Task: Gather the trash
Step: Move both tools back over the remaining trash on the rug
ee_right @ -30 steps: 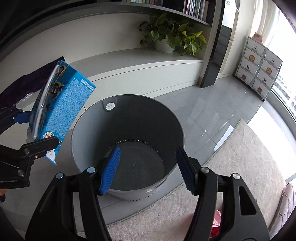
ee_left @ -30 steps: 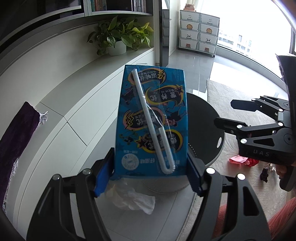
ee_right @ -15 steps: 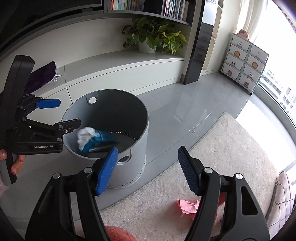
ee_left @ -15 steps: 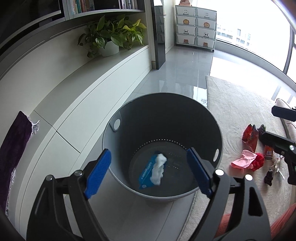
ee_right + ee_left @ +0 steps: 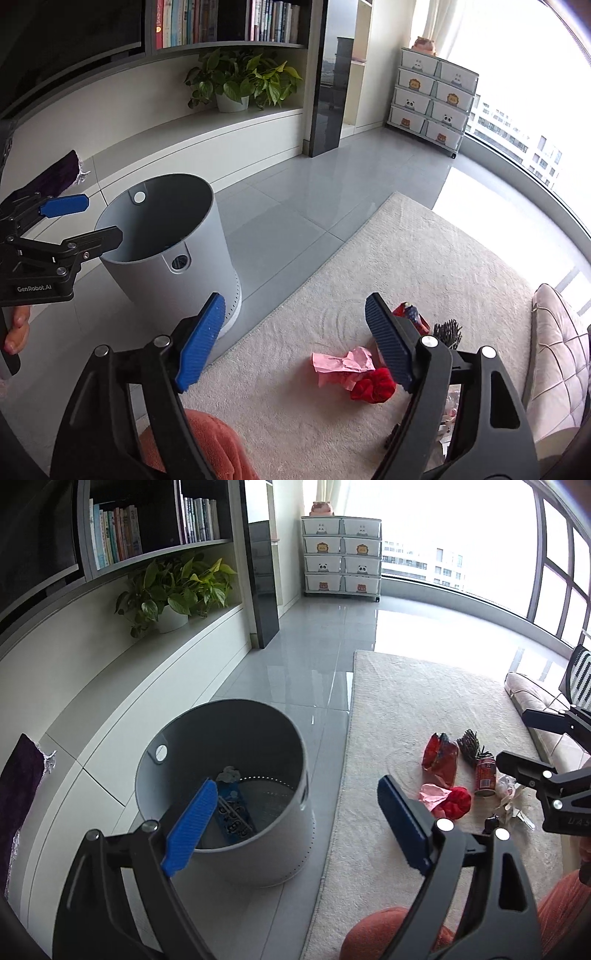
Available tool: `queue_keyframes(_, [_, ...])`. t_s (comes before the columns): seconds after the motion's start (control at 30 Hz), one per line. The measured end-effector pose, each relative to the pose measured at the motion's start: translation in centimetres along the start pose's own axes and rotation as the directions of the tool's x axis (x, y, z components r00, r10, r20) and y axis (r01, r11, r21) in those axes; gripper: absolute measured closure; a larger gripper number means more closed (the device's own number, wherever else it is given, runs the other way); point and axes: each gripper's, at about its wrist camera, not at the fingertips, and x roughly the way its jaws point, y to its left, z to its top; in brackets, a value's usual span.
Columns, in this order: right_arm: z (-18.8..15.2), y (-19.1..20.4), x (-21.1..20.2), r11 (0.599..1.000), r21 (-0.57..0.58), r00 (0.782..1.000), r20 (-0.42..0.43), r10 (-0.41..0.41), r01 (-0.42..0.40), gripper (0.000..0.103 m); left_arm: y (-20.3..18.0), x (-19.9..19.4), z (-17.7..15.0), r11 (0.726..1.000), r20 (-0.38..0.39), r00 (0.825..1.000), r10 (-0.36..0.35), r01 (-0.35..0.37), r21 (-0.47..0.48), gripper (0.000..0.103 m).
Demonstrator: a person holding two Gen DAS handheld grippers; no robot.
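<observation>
Left gripper (image 5: 295, 823) and right gripper (image 5: 293, 341): fingers apart, nothing between them, having just been opening. One blue carton (image 5: 234, 814), held a second ago, now lies with one white tissue (image 5: 229, 774) inside the single grey bin (image 5: 258, 856). Remaining on the rug (image 5: 406, 709): one pink paper (image 5: 341, 363), one red wad (image 5: 373, 386), one red can (image 5: 485, 777), one red bag (image 5: 441, 758).

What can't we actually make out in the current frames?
- Bin contents: left wrist view, the blue pad covers part of the carton; right wrist view, the wall hides all of it.
- Clear wrapper by the can: left wrist view, partly behind the right gripper; too small to identify.
- Red scrap: right wrist view, partly behind a finger.
</observation>
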Motion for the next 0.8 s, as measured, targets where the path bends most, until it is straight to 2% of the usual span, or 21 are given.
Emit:
queue_keyframes(0.2, [-4.5, -7.7, -4.4, 0.985, 0.129, 0.993, -0.005, -0.118, 0.117, 0.027, -7.4, 0.5, -0.2, 0.993, -0.012, 0.994, -0.11, 0.111, 0.045, 0.015])
queue_keyframes(0.5, [-12.2, -18.0, -9.1, 0.917, 0.273, 0.957, -0.073, -0.281, 0.29, 0.027, -18.4, 2.1, -1.4, 0.963, -0.079, 0.972, -0.223, 0.232, 0.133, 0.015])
queue_keyframes(0.67, [-16.5, -21.6, -9.8, 0.884, 0.329, 0.943, -0.12, -0.311, 0.333, 0.027, -23.1, 3.1, -2.5, 0.948, -0.107, 0.964, -0.244, 0.261, 0.181, 0.015])
queue_keyframes(0.8, [-19.0, -22.6, -8.6, 0.871, 0.35, 0.938, -0.15, -0.311, 0.345, 0.027, -25.1, 5.0, -3.7, 0.943, -0.132, 0.962, -0.24, 0.263, 0.204, 0.015])
